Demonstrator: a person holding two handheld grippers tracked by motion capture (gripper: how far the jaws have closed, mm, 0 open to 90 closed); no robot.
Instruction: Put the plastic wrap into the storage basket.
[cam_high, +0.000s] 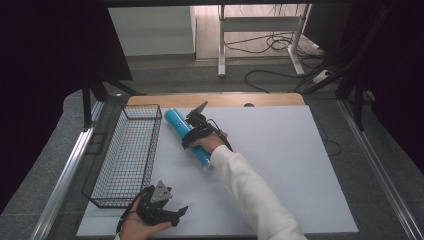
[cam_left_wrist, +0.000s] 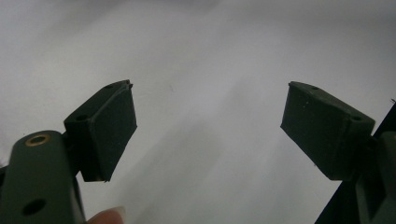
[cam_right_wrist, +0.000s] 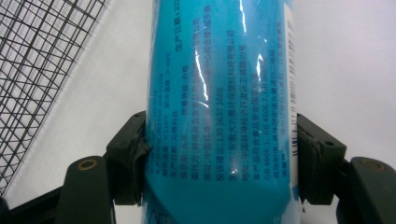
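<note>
The blue tube lay near the basket, open table beside it; the right claw pinched it, the left claw was spread.

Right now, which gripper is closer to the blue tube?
Right. The right gripper is clamped on the blue tube; the left gripper sits open, far off near the table's front edge.

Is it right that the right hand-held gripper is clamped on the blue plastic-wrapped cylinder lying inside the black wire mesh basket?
Not quite. The right hand-held gripper is clamped on the blue plastic-wrapped cylinder, but the cylinder lies on the white table beside the black wire mesh basket, not inside it. The high view shows this.
</note>
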